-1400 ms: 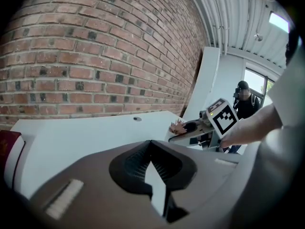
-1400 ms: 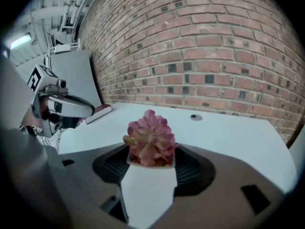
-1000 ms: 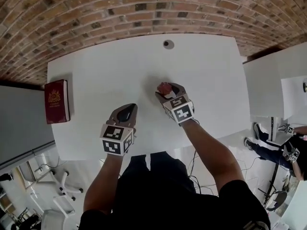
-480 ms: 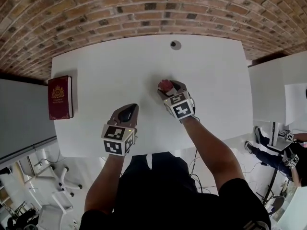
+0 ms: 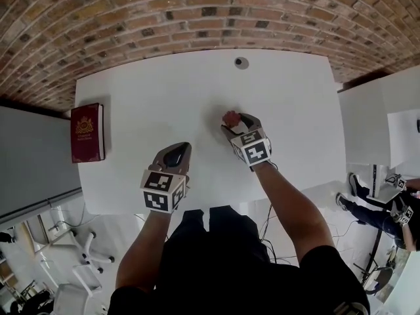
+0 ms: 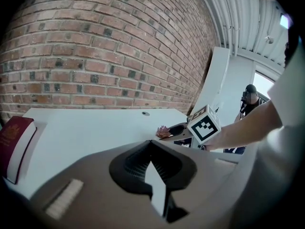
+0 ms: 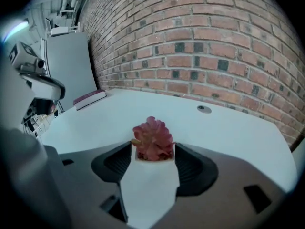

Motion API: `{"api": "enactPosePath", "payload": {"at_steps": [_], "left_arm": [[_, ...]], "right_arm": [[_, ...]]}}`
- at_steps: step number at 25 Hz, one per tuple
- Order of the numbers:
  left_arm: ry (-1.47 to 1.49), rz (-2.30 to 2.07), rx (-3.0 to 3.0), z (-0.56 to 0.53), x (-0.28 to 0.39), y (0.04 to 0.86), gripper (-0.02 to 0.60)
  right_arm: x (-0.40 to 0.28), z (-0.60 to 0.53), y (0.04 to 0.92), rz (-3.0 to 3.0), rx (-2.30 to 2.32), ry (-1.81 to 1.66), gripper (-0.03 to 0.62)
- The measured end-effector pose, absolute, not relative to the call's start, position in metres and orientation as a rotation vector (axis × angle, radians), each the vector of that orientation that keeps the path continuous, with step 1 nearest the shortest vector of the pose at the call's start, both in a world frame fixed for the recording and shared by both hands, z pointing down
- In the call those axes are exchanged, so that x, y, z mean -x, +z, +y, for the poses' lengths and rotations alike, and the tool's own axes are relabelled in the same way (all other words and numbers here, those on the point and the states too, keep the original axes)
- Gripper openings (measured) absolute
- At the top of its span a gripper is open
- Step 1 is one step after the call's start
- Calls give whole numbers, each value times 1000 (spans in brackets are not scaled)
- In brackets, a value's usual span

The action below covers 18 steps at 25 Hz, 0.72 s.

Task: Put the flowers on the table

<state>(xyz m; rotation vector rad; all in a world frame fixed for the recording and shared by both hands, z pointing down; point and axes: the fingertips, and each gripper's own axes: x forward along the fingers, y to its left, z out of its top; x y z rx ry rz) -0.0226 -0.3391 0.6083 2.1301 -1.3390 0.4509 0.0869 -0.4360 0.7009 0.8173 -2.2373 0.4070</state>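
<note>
Two grippers above white surface (image 5: 151, 104): right gripper (image 5: 233, 121) fingers clamped on small white pot of pink-red flowers (image 7: 152, 138), well right of dark red book (image 5: 87, 132). Fingers of left gripper (image 5: 176, 148) together, empty.

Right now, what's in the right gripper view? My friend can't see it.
The right gripper holds small potted pink flowers between its jaws. A white table stretches behind them, with a red book far left and a brick wall beyond.

Head view: looking steeply down over white table (image 5: 164, 90). Gripper views: riding low, facing brick wall (image 6: 95, 56); all sharing that table.
</note>
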Motion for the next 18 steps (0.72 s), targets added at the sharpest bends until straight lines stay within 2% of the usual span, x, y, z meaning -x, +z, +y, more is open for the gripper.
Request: {"api": "enactPosePath", "payload": {"at_steps": [8,18], "left_arm": [[412,-1333,-2194,-323,31,580,9],[383,-1318,-2292,-294,53,543,9]], "right_arm": [[-130,-405,661,-2245,-1022,472,268],[-154,-343,581,-2266,-1211,472,108]]}}
